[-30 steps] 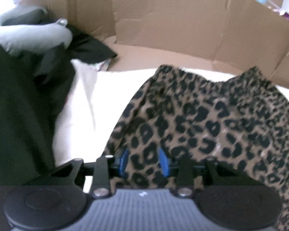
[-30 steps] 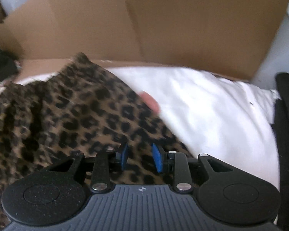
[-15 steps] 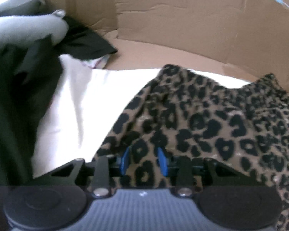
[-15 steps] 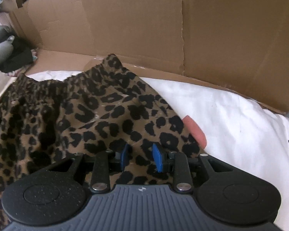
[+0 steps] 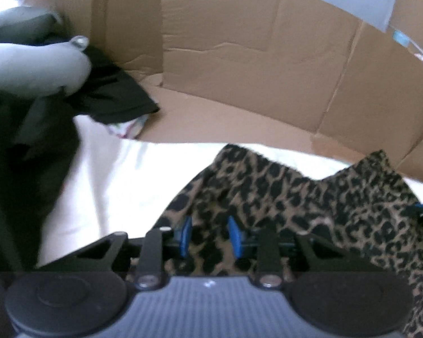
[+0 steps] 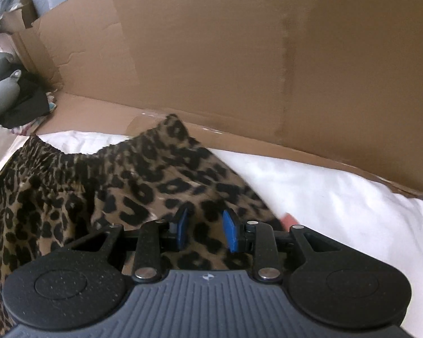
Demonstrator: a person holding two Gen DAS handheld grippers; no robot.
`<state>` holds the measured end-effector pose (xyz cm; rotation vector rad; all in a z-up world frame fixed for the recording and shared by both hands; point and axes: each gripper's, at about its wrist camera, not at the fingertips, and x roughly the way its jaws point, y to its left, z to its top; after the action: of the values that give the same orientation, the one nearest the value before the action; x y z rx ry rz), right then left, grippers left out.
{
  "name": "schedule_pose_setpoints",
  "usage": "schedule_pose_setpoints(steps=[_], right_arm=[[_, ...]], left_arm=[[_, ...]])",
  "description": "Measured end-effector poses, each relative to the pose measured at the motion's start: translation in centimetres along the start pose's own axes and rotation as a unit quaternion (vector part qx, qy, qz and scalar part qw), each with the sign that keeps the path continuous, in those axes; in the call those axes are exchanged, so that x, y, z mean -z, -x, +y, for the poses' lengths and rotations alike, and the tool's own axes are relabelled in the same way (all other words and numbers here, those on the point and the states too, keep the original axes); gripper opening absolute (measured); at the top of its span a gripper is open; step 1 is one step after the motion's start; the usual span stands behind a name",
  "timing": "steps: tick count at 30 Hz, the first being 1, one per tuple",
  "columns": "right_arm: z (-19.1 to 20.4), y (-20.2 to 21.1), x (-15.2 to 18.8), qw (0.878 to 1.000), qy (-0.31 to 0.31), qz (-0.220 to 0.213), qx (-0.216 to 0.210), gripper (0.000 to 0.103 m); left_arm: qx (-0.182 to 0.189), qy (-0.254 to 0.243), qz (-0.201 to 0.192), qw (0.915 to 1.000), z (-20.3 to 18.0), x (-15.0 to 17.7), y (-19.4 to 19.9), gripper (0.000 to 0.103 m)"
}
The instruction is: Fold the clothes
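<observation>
Leopard-print garment (image 5: 310,197) pinched in both jaws, left gripper (image 5: 208,238), right gripper (image 6: 206,229), angled downward

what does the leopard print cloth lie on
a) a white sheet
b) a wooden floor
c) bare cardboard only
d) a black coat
a: the leopard print cloth is spread over a white sheet that shows around its edges in both wrist views, with the cardboard wall standing behind it.
</observation>
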<state>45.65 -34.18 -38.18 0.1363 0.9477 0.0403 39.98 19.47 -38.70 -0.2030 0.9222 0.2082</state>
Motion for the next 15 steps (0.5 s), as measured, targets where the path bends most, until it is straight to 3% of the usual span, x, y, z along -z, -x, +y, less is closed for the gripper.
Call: schedule_pose_setpoints(steps=[5,8,15], right_arm=[[1.4,-2.3,-1.1,0.999,0.02,0.029,0.021,0.036],[1.6,-3.2,-1.8,0.999,0.027,0.025,0.036,0.042],[0.4,-4.5,-3.1,0.997,-0.034,0.047,0.044,0.042]], left_arm=[[-0.03,0.005,0.036,0.9989,0.9,0.0,-2.4,0.033],[-0.023,0.009,0.038,0.999,1.9,0.3,-3.0,0.033],[-0.03,0.018,0.055,0.9979,2.1,-0.6,-3.2,0.03]])
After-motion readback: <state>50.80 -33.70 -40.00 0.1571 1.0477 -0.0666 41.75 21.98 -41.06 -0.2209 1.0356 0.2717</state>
